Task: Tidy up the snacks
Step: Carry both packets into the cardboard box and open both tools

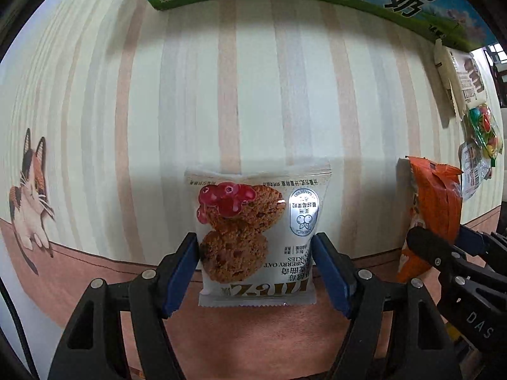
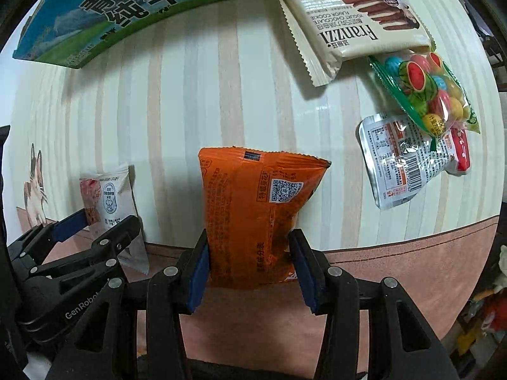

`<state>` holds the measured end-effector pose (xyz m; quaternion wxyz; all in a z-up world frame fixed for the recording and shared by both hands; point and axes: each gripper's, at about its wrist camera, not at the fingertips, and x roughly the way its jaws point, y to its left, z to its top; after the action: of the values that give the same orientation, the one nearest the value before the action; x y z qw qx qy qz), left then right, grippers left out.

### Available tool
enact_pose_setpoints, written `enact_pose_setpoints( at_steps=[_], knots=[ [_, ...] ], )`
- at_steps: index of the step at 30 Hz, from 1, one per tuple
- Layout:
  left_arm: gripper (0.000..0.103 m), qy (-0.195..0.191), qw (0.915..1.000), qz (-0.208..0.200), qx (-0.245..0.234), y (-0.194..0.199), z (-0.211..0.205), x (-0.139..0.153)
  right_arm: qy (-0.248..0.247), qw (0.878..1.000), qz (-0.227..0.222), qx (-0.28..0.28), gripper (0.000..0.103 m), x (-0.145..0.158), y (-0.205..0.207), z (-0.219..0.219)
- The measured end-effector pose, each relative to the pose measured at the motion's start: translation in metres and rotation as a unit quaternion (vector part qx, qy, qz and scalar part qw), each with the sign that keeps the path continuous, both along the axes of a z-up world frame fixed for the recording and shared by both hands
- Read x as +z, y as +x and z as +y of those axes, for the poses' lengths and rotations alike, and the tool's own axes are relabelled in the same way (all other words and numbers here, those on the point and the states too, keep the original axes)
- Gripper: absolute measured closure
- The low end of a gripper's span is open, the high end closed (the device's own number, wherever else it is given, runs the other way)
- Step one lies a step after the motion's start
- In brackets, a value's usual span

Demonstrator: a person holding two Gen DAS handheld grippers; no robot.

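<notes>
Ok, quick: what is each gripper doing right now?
Left gripper: shut on the cranberry oat cookie packet.
Right gripper: shut on the orange snack bag.

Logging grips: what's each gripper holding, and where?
Left gripper: white cranberry oat cookie packet, lower side edges. Right gripper: orange snack bag, lower sides.

Striped tablecloth (image 2: 240,95) under snack packets (image 2: 355,25)
</notes>
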<state>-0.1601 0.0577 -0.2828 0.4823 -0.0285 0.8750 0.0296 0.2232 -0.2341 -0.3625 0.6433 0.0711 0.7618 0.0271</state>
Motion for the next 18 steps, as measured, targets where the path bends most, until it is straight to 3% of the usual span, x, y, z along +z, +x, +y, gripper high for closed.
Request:
enact_pose_setpoints(
  at_steps=[11,13,18],
  knots=[
    [0.03,-0.002,1.0,0.003,0.003,0.016,0.013,-0.02,-0.003,1.0,0.0,-0.009,0.05,-0.021,0.024,-0.001],
    [0.03,-0.001,1.0,0.002,0.003,0.016,0.014,-0.016,-0.005,1.0,0.001,-0.006,0.05,-0.04,0.031,-0.012],
    [0.032,0.001,1.0,-0.003,0.001,0.016,0.01,-0.008,-0.003,1.0,-0.006,-0.006,0.052,-0.043,0.032,-0.01]
  ],
)
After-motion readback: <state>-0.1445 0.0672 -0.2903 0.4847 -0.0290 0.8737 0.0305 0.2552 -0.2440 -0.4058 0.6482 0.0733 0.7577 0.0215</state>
